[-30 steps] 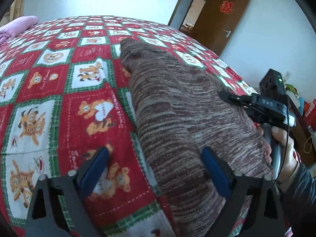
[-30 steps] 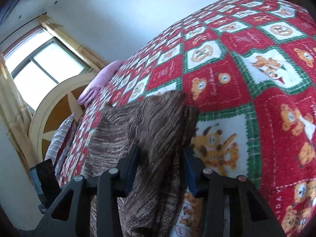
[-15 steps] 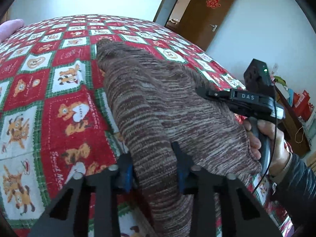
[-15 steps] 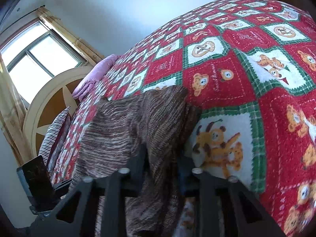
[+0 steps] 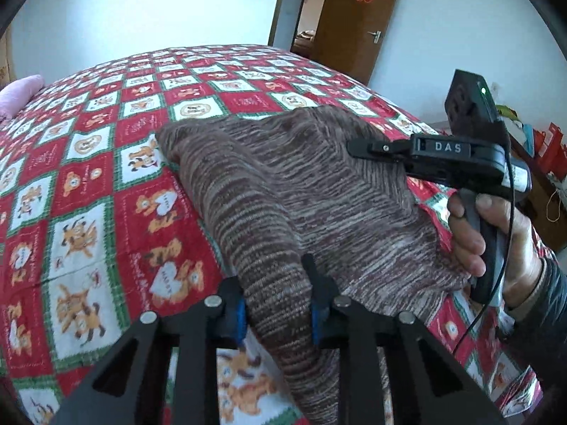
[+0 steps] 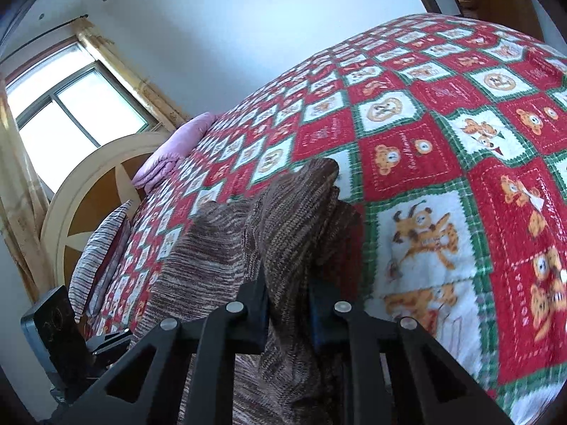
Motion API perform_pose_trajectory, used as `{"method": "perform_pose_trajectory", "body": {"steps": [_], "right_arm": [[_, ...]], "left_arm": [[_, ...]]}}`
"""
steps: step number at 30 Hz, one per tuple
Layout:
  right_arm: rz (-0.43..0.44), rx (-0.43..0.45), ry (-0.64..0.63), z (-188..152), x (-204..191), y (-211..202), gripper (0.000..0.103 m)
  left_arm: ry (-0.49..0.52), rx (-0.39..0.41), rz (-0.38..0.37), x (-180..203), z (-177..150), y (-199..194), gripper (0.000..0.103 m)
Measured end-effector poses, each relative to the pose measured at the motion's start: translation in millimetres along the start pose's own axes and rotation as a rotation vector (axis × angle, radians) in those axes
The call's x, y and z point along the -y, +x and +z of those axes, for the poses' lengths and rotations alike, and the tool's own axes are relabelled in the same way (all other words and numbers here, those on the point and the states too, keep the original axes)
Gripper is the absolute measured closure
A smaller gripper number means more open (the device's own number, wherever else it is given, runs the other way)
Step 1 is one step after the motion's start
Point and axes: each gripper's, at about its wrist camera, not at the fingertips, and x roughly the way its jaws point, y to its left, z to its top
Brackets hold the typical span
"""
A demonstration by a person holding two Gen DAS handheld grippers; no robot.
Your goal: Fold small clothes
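A brown striped knit garment (image 5: 319, 184) lies partly lifted off the red patchwork quilt (image 5: 88, 177). My left gripper (image 5: 276, 283) pinches the garment's near left edge, and its jaws are closing with the fabric bunched between the blue pads. In the right wrist view, my right gripper (image 6: 287, 283) grips the garment (image 6: 212, 255) at its other near edge. Its jaws are closing too, with a fold of knit pressed between them. A hand (image 5: 471, 233) holds the right gripper's handle at the right of the left wrist view. The far part of the garment rests on the quilt.
The quilt (image 6: 443, 141) covers a wide bed. A pink pillow (image 6: 170, 152), a striped pillow (image 6: 99, 248) and a round headboard (image 6: 88, 191) are at the bed's head by a window (image 6: 63, 106). A brown door (image 5: 354, 24) stands open beyond the foot.
Both grippers closed onto the garment's near edge, the left from wide open. Both then rose, lifting the near edge off the quilt and bunching the fabric.
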Motion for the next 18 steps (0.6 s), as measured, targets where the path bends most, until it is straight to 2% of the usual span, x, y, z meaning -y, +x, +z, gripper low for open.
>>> {"method": "perform_pose_trajectory", "body": {"steps": [11,18], "right_arm": [[0.066,-0.026,-0.039,-30,-48,-6,0.086],[0.124,-0.037,-0.071,-52,-87,-5,0.086]], "left_arm": [[0.002,0.027,0.024,-9,-35,-49,0.077],[-0.04,0.062,0.041,-26,-54,-84,0.077]]}}
